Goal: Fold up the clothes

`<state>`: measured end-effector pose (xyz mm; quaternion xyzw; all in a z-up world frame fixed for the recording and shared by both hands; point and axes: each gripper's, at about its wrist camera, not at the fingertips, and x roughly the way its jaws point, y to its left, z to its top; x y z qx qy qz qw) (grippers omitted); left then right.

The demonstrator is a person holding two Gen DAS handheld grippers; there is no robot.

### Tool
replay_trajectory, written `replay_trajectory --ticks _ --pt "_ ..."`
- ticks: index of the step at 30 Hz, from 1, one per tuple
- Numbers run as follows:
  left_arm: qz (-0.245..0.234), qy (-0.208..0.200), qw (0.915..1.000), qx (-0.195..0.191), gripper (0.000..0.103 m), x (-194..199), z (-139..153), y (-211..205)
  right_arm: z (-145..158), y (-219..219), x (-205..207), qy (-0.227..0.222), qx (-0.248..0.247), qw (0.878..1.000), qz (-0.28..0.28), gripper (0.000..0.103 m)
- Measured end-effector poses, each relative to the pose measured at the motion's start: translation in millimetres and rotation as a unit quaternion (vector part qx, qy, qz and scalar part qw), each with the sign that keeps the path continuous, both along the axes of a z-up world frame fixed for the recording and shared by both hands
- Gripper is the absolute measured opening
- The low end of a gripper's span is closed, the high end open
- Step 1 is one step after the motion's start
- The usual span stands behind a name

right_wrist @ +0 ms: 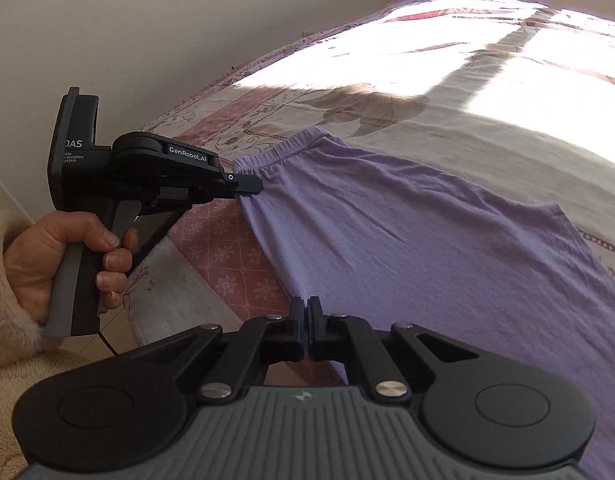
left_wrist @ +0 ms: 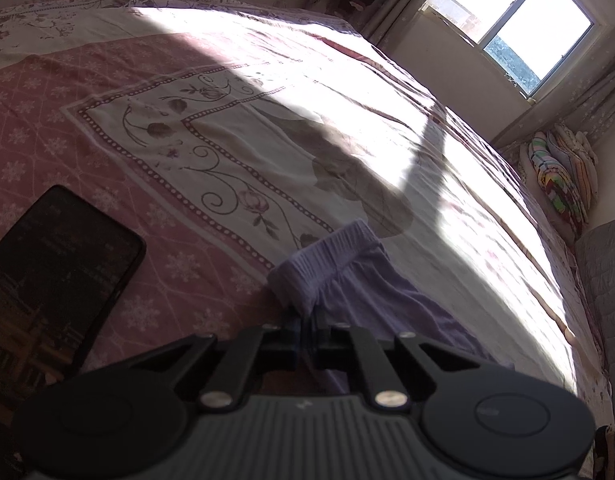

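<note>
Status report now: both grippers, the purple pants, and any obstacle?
Left gripper shut on purple pants by waistband. Right gripper shut on pants' near edge. Pants spread on bed. Phone lies left, clear.

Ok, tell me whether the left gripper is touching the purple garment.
Touching. The right wrist view shows the left gripper shut on the purple garment just below its waistband, fabric puckering at the tips.

Open bedspread (left_wrist: pixel 235 60) ahead (phone (left_wrist: pixel 55 276) lies left).
</note>
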<state>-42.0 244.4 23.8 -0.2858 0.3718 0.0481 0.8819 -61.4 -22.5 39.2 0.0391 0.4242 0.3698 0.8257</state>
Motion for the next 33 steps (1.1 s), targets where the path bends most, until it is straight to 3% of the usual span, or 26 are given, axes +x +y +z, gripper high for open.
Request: replay_trajectory --ticks 6,10,11,12,15,21,25,30,33 --pt "-0.014 0.014 0.9997 0.017 0.008 3.0 -0.2 -4.9 -12.6 5.4 -2.0 0.021 -0.01 1.0 -0.001 0.005" --pt "-0.005 0.0 0.9995 0.032 0.033 -2.8 12.5 -2.6 -5.2 -2.6 -0.3 0.014 -0.003 1.0 -0.014 0.011" --pt "-0.003 -0.004 0.9992 0.039 0.041 -3.8 17.1 -2.8 -3.1 -6.4 1.4 0.007 -0.004 1.0 -0.024 0.017" --pt "-0.003 -0.01 0.9988 0.048 0.042 -4.7 22.5 -4.0 -1.3 -10.4 3.4 0.0 -0.008 0.999 -0.036 0.019" --pt "-0.014 -0.028 0.9975 0.063 0.043 -4.0 38.1 -13.9 1.7 -22.8 11.6 -0.014 -0.018 0.997 -0.068 0.023" --pt "-0.08 -0.033 0.9954 0.041 0.043 16.1 46.6 -62.7 -0.3 -33.1 29.1 -0.034 -0.043 0.99 -0.128 0.024" --pt "-0.127 -0.027 0.9905 0.045 0.043 26.9 31.8 -96.1 -0.5 -37.0 36.6 -0.053 -0.062 0.984 -0.156 0.024" --pt "-0.167 0.001 0.9831 0.074 0.043 29.5 9.1 -101.2 -5.2 -42.8 48.2 -0.054 -0.078 0.98 -0.173 0.023" --pt "-0.185 -0.004 0.9785 0.09 0.043 23.2 3.6 -101.0 -11.9 -40.4 56.7 -0.055 -0.085 0.979 -0.179 0.024"
